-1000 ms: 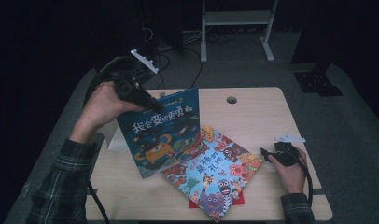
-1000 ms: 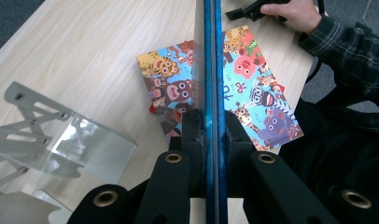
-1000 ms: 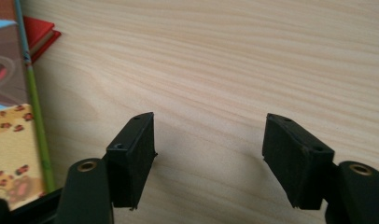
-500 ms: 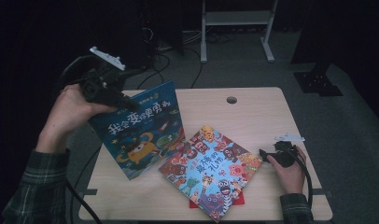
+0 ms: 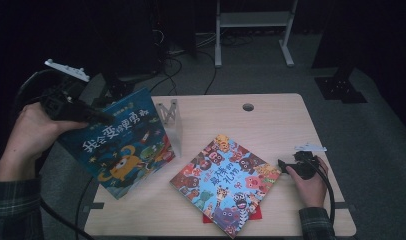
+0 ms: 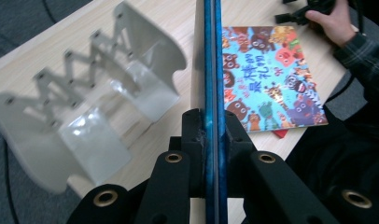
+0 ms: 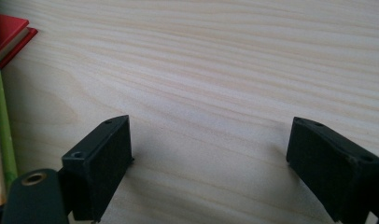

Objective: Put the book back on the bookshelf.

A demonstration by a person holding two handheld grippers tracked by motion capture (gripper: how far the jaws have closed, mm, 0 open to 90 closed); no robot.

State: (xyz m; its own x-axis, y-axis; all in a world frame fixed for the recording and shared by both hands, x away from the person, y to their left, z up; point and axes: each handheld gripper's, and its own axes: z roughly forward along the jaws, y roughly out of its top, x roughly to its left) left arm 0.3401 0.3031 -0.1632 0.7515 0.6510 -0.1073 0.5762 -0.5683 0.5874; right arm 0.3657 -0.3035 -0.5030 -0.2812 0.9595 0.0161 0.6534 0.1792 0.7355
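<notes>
High view, left tool pinching blue book past table edge, right tool spread, just opened.

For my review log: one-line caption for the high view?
Left gripper lifts a blue picture book beside the book rack; right gripper rests open.

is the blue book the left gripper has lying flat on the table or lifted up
Lifted. The left gripper clamps the blue book by its edge, tilted off the table beside the rack.
</notes>
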